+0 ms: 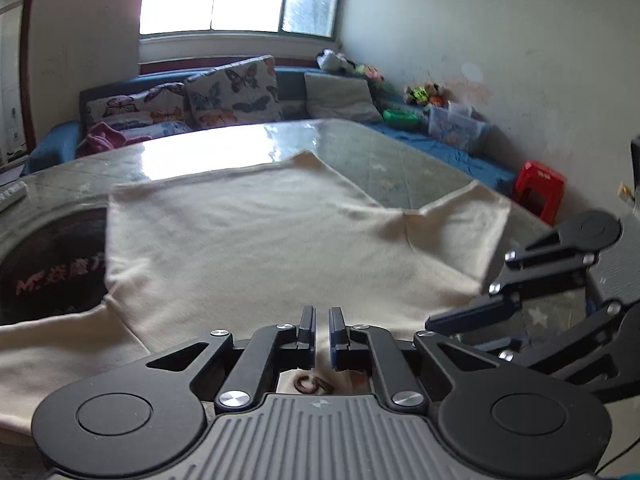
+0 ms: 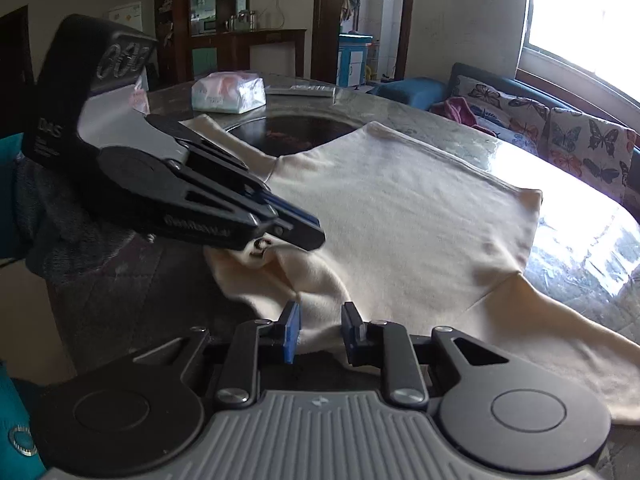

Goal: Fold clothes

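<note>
Left wrist view looks out over a cream T-shirt (image 1: 256,240) spread flat on a glossy, glass-topped table (image 1: 400,160), hem at the far side and collar at the near edge. The left gripper (image 1: 320,334) sits over the collar with its fingers drawn to a narrow gap; whether cloth is pinched between them I cannot tell, though the neck label shows just beneath. In the right wrist view the right gripper (image 2: 320,330) hovers at the near edge of the shirt with its jaws moderately apart, cloth lying under the gap but not clamped.

By my reading, the step in hand is taking hold at the collar and shoulder to start the first fold. The next move likely calls for both tools to close on the near edge and carry it toward the far hem, keeping the pull even so the fabric does not skew.

The shirt looks like soft knit, matte, a little rumpled at the collar, with short sleeves fanning out left and right. Its far left part overlaps a dark round inset (image 1: 52,264) in the table. A wrapped tissue pack (image 2: 228,94) rests at the table's far side, well apart from the shirt.
</note>
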A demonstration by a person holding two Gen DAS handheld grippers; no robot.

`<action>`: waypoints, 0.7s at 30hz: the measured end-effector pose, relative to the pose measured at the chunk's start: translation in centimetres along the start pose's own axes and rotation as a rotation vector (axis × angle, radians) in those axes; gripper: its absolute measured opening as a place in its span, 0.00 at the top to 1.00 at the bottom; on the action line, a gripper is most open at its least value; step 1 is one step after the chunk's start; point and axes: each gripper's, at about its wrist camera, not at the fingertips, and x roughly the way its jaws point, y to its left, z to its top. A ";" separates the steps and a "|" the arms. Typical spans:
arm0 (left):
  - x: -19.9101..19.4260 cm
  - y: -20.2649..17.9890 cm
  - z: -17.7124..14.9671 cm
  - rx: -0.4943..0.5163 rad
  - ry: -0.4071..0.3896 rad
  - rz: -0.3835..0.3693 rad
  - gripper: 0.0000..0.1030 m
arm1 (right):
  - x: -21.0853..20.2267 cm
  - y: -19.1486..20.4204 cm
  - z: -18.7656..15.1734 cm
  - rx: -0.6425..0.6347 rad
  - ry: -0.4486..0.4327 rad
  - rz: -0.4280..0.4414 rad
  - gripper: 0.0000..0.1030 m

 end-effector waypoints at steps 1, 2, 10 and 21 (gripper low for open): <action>0.0 -0.3 -0.2 0.012 0.002 -0.001 0.93 | -0.2 0.0 -0.1 -0.001 -0.002 -0.001 0.79; 0.1 -0.5 -0.4 0.024 0.005 -0.001 0.93 | -0.7 -0.5 -0.3 0.020 -0.013 -0.002 0.78; 0.0 -2.1 0.2 0.050 -0.008 -0.023 0.86 | -4.1 -7.4 -2.7 0.260 -0.073 -0.206 0.71; 2.0 -5.5 1.6 0.089 -0.006 -0.073 0.75 | -6.0 -19.3 -8.2 0.598 -0.067 -0.602 0.62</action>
